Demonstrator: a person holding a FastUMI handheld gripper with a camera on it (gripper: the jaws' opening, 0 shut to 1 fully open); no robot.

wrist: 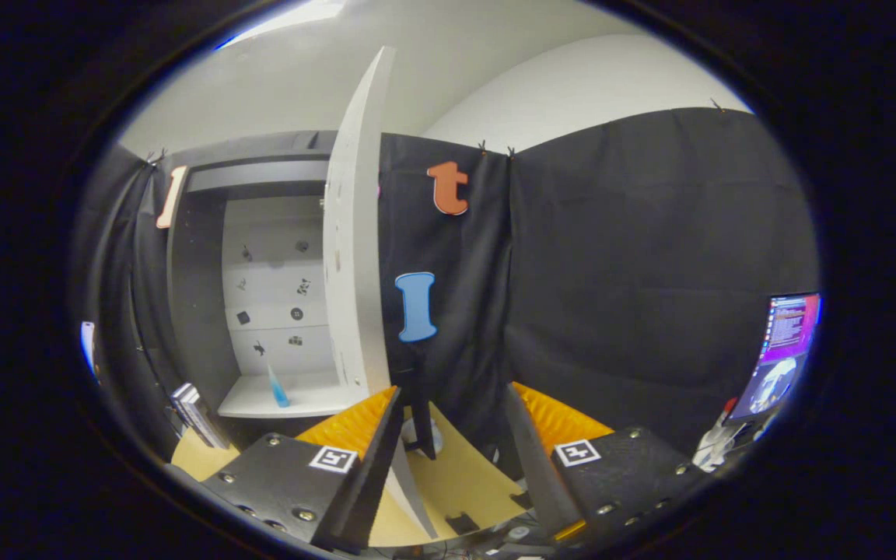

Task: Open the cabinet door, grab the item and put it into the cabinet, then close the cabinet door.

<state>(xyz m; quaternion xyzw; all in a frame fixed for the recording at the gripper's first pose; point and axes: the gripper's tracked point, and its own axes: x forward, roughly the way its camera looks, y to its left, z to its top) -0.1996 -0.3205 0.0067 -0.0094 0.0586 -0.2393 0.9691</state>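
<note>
Gripper (454, 404) fingers apart, holding nothing, over table (456, 474); cabinet door (355, 257) swung open just ahead, blue item (278, 389) inside cabinet (207, 272).

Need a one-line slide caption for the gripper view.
Open claw faces the cabinet's open door; a blue item already stands on the shelf inside.

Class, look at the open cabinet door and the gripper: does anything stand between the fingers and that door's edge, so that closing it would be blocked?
Nothing visible does. The gripper is open and holds nothing; the cabinet door stands open just ahead of its fingers. A blue item already rests on the cabinet shelf, behind the door.
</note>
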